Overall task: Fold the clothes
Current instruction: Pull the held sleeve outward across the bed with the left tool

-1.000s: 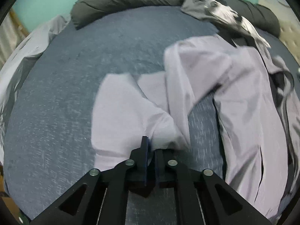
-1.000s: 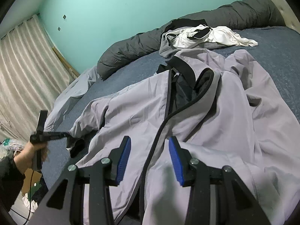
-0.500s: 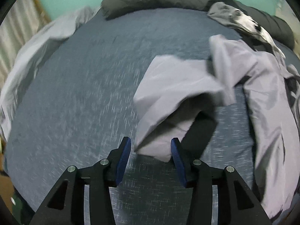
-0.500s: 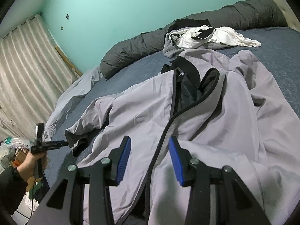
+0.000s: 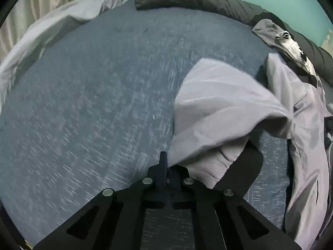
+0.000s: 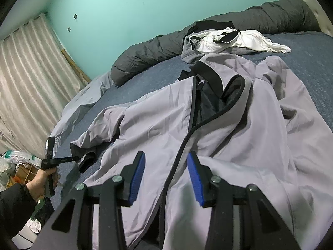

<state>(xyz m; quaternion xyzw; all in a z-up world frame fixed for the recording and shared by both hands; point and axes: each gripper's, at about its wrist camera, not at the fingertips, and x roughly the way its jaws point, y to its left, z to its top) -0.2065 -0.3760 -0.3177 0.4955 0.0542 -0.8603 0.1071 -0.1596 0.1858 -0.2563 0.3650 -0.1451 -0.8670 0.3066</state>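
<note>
A lilac zip-up jacket (image 6: 239, 137) with black lining lies spread front-up on the blue bed (image 5: 93, 104). Its sleeve (image 5: 218, 114) stretches out to one side, and my left gripper (image 5: 167, 164) is shut on the sleeve's cuff edge. In the right wrist view a hand (image 6: 41, 181) holds that left gripper (image 6: 77, 158) at the dark cuff (image 6: 86, 161). Low over the jacket's front, my right gripper (image 6: 165, 173) stands open, one blue pad on each side of the zip, holding nothing.
A dark grey rolled duvet (image 6: 156, 50) runs along the head of the bed. A pile of grey, white and black clothes (image 6: 229, 39) sits just beyond the jacket's collar. A pale sheet (image 5: 52, 29) and a curtain (image 6: 27, 83) border the far side.
My left gripper was shut on the sleeve, opened half a second ago, and is now shut on the cuff edge, with the sleeve pulled further outward. My right gripper has barely moved.
</note>
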